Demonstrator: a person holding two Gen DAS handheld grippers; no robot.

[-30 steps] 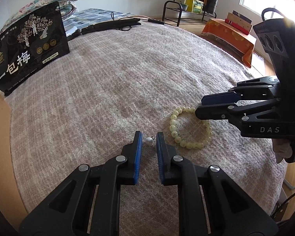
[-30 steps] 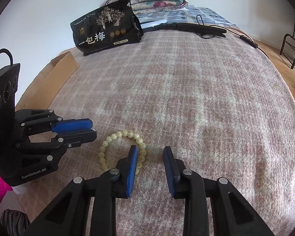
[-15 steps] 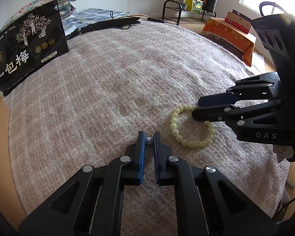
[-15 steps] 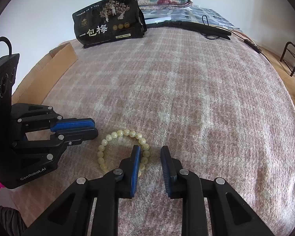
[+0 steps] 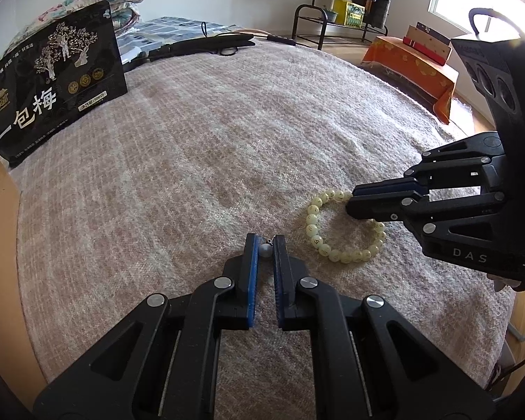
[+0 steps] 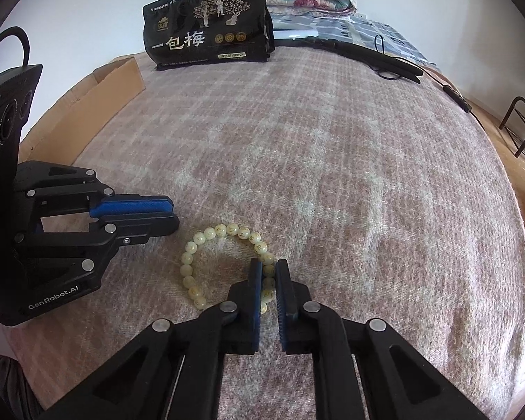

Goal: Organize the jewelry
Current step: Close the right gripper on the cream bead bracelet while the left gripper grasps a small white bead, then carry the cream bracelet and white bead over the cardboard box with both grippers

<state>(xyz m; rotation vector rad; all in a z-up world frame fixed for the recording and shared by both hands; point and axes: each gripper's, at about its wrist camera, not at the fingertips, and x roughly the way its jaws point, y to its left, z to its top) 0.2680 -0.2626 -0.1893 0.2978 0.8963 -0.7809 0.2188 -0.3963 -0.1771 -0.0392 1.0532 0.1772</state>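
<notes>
Both pieces of jewelry are gripped but neither has gone anywhere yet, so the task looks to be at its early pick-up stage. The left claw [image 5: 266, 245] is nearly closed, its blue pads pinching a small grey bead earring [image 5: 265, 250] with a thin wire hook showing just above it; the earring sits right at the pad tips, low over the blanket [image 5: 192, 161] that covers the bed. The right claw [image 6: 268, 273] has just been closing and now has its pads pressed on one side of the pale yellow bead bracelet [image 6: 224, 231], with a few beads caught between them. The rest of the bracelet loop lies flat on the blanket, just beside the left claw, which shows in the right wrist view as [image 6: 173, 215]. Whether either piece has been lifted clear of the blanket cannot be told from these views. What is left, by my reading, is nearly everything: lifting both pieces and putting them in a proper place. No jewelry box or tray is visible; the only candidates in sight are a black snack bag [image 6: 210, 31] standing at the far end of the bed and a cardboard flap [image 6: 98, 105] at the bed's edge, and it is unclear whether either serves as the destination.
</notes>
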